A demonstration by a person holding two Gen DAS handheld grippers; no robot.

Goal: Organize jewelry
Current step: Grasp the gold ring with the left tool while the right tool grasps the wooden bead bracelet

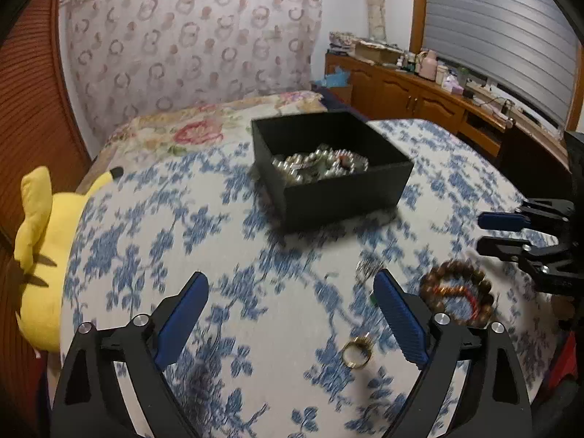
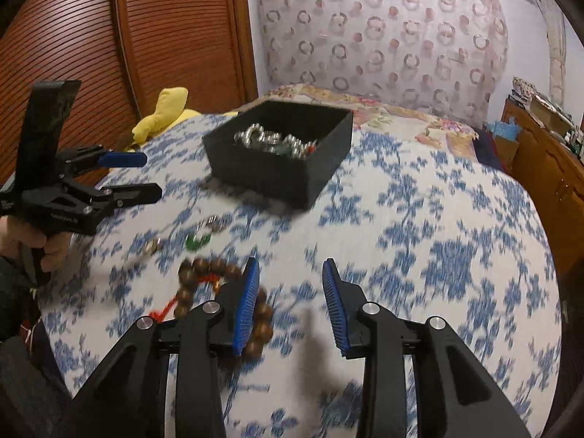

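A black open box (image 1: 346, 186) (image 2: 277, 171) sits on the blue floral bedspread and holds pearl beads and other jewelry (image 1: 321, 166) (image 2: 273, 140). A brown wooden bead bracelet (image 1: 456, 294) (image 2: 222, 268) with a red cord lies nearer, partly behind my right gripper's left finger. A gold ring (image 1: 357, 353), a green piece (image 2: 195, 242) and small silver pieces (image 1: 368, 266) (image 2: 213, 223) lie loose on the bedspread. My left gripper (image 1: 292, 314) (image 2: 151, 175) is open and empty. My right gripper (image 2: 290, 303) (image 1: 480, 233) is open and empty beside the bracelet.
A yellow plush toy (image 1: 40, 255) (image 2: 164, 113) lies at the bed's left edge. A wooden slatted door (image 2: 109, 36) stands behind it. A patterned curtain (image 1: 189, 36) hangs at the head. A wooden cabinet (image 1: 419, 91) with clutter runs along the right.
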